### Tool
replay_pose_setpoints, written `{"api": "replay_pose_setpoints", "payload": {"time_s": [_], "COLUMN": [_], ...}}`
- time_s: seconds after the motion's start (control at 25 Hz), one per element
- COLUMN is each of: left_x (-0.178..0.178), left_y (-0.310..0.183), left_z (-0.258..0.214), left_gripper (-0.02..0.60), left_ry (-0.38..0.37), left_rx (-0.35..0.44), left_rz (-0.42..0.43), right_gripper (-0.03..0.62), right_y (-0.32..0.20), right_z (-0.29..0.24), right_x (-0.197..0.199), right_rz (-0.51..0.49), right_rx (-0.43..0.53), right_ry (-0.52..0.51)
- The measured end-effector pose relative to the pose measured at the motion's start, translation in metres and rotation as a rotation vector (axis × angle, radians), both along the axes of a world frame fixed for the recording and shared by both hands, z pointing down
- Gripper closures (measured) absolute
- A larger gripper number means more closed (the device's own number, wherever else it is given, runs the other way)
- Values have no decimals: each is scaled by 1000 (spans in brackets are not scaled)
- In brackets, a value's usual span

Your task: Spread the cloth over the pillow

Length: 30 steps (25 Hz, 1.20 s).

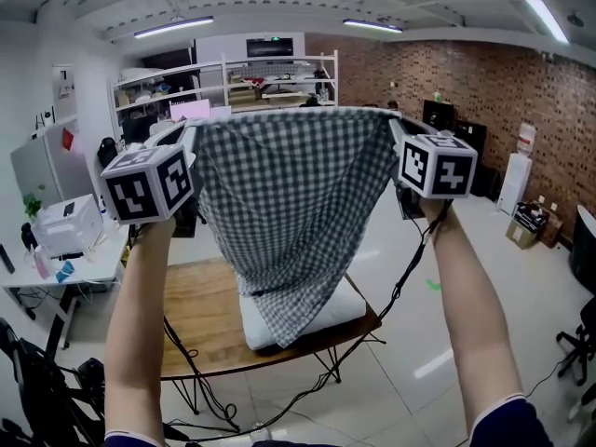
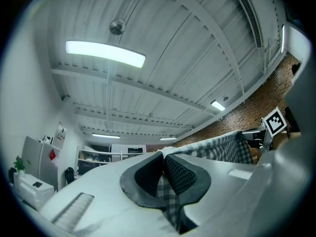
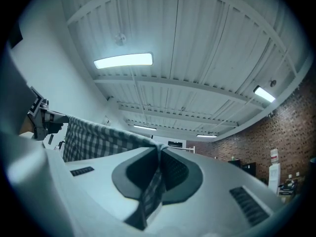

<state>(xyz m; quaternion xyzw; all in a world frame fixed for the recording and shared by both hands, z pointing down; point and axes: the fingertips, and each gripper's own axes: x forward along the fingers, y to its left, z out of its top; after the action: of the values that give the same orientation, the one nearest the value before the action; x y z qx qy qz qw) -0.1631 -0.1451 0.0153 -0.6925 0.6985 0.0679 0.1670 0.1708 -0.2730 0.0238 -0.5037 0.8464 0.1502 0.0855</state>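
Left gripper [image 2: 163, 157] and right gripper [image 3: 159, 152] each pinched shut on a top corner of the checked cloth [image 1: 289, 203], held high with the top edge taut between them. Cloth narrows downward, low end resting on the white pillow [image 1: 352, 307] on the wooden table [image 1: 200, 310]. Floor [image 1: 466, 277] lies open to the table's right.

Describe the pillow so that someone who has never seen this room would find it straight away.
Find the wooden table at the centre of the head view. On its right part lies the pillow, flat and white, the lower end of the raised checked cloth hanging in front of it. Nothing else white and padded lies on that tabletop.
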Motion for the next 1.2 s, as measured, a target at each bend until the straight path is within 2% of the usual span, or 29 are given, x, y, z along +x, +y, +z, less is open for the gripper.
{"api": "replay_pose_setpoints", "payload": {"time_s": [0.28, 0.56, 1.2], "left_x": [19, 23, 38], "left_y": [36, 54, 91], "left_z": [-14, -24, -59], "left_gripper": [571, 571, 571], "left_ry": [-5, -7, 2], "left_rx": [41, 23, 92], "left_rz": [-3, -33, -5], "right_gripper": [572, 571, 571], "right_y": [29, 44, 80], "right_z": [-13, -23, -69], "right_x": [16, 21, 34], "right_rz": [-17, -30, -30], "right_rx": [30, 39, 123], "right_ry": [-7, -21, -38]}}
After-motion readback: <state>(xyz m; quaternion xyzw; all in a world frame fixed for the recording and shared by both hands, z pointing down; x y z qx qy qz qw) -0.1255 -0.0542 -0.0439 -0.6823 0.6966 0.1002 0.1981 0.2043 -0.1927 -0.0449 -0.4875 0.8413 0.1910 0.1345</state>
